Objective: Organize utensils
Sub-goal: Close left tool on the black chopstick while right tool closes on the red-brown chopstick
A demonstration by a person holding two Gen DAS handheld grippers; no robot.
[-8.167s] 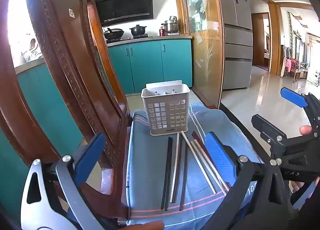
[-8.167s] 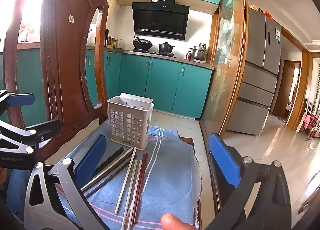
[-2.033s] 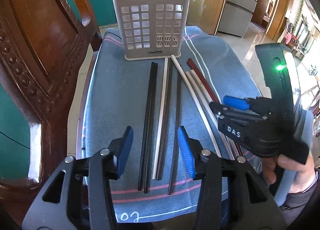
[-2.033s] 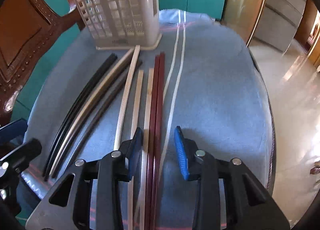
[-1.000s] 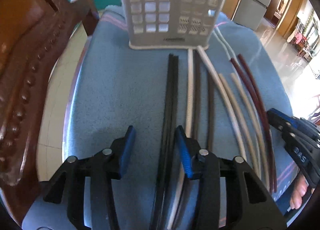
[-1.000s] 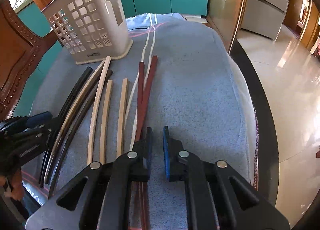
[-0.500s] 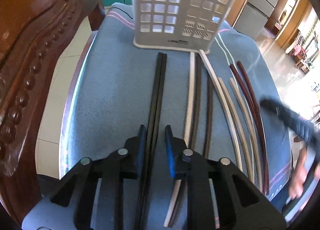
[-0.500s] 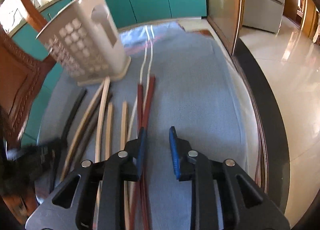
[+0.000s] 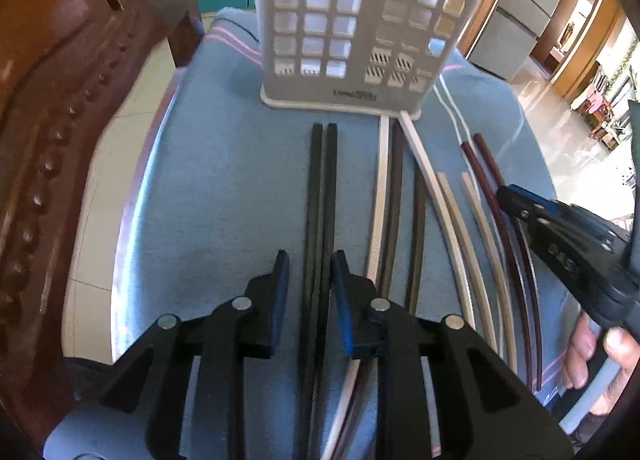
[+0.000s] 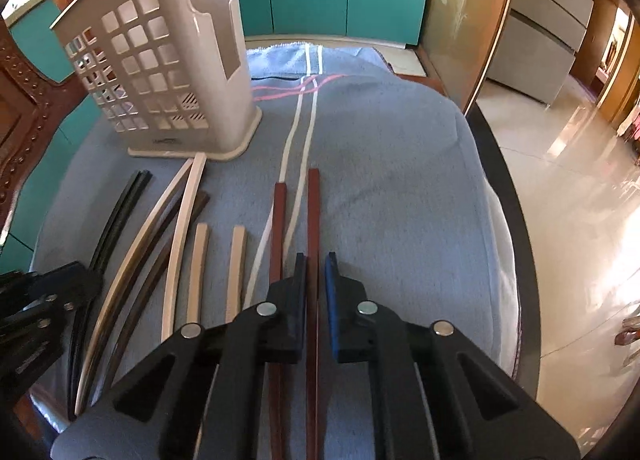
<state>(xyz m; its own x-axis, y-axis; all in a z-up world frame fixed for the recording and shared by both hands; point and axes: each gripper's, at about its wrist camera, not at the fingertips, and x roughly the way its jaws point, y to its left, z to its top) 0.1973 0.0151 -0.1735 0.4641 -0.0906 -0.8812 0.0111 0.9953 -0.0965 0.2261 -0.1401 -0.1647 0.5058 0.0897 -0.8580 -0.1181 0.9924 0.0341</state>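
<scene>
A pale slotted utensil basket (image 9: pixel 360 19) (image 10: pixel 168 71) stands upright at the far side of a blue towel (image 10: pixel 400 179). Several chopsticks lie in rows in front of it. My left gripper (image 9: pixel 310 280) hovers over the black pair (image 9: pixel 322 179). Its jaws are closing with the pair between them, and a strip of towel still shows beside the left pad. My right gripper (image 10: pixel 315 280) has its jaws closing tight on one dark red chopstick (image 10: pixel 314 211), pads against its sides. That chopstick's twin (image 10: pixel 278 219) runs under the left finger.
Pale wood (image 10: pixel 198 260), white (image 10: pixel 188 203) and dark brown chopsticks lie between the two grippers. A carved wooden chair back (image 9: pixel 60 99) rises on the left. The table's dark rim (image 10: pixel 512 219) drops to a shiny floor on the right. A hand (image 9: pixel 592 348) holds the right gripper.
The left jaws have narrowed from wide apart to close around the black pair. The right jaws opened briefly, then closed on the right-hand red chopstick.
</scene>
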